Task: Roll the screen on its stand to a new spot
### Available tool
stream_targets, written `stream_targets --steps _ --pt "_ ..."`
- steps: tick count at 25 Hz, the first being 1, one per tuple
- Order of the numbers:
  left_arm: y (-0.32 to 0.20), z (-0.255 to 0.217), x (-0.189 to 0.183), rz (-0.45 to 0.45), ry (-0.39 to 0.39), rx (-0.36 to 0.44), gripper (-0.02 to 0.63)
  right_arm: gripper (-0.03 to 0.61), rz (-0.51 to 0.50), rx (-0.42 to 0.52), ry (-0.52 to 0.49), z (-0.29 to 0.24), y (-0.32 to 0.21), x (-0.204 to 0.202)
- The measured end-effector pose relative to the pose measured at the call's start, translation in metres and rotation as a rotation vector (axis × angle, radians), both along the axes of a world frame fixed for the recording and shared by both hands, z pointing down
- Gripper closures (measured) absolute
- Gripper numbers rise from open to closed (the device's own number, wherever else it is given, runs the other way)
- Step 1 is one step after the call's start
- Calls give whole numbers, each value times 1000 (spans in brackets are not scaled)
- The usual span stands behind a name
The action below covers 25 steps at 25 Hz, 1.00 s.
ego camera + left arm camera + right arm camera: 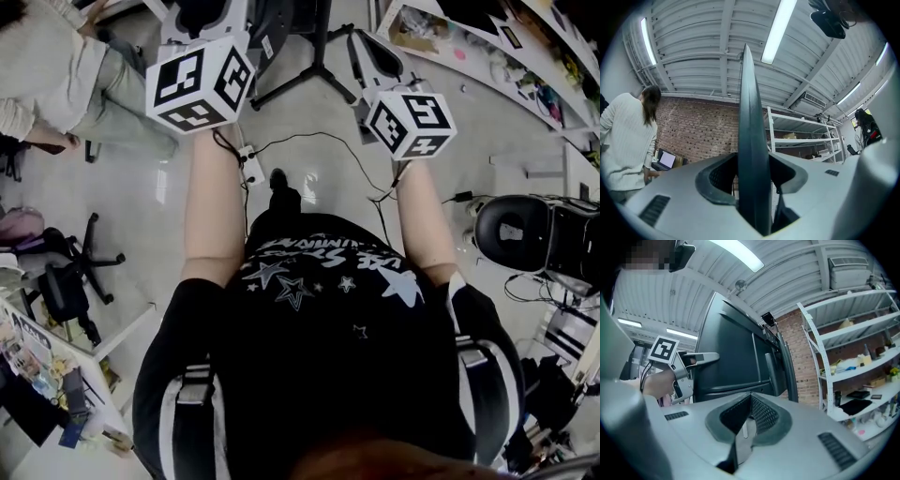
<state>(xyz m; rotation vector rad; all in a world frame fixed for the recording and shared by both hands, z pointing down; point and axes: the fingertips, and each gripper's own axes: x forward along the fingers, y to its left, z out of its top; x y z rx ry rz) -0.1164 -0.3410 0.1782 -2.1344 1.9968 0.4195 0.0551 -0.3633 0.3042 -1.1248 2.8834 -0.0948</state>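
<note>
Right gripper view: the screen (731, 352) stands upright on what I take to be its stand (319, 70) on the floor, with the left tool (752, 192) clamped on one side edge and the right tool (743, 425) pinched on what looks like the opposite edge. Reads as the roll step, both holds set. Next move calls for an even, level push so the stand tracks straight, clear of the cables (314, 135).

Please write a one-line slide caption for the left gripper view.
The left gripper clamps the screen, seen edge-on as a dark blade; a brick wall, white shelves and a person stand behind.
</note>
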Motion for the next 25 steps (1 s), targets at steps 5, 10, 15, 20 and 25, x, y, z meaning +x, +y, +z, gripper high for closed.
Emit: stream_targets --steps 5,10,15,20,25 --pt "23 1 23 11 0 7 390 571 4 -15 -18 5 21 19" --pt "47 1 38 21 -4 13 390 571 13 -36 -19 15 42 34" --pt "73 3 51 41 -1 18 390 572 15 -48 -18 23 59 39" --pt "101 2 62 75 -3 21 390 571 17 -49 -21 23 80 32" --pt "117 0 81 104 -31 14 390 571 49 -59 -30 23 105 27"
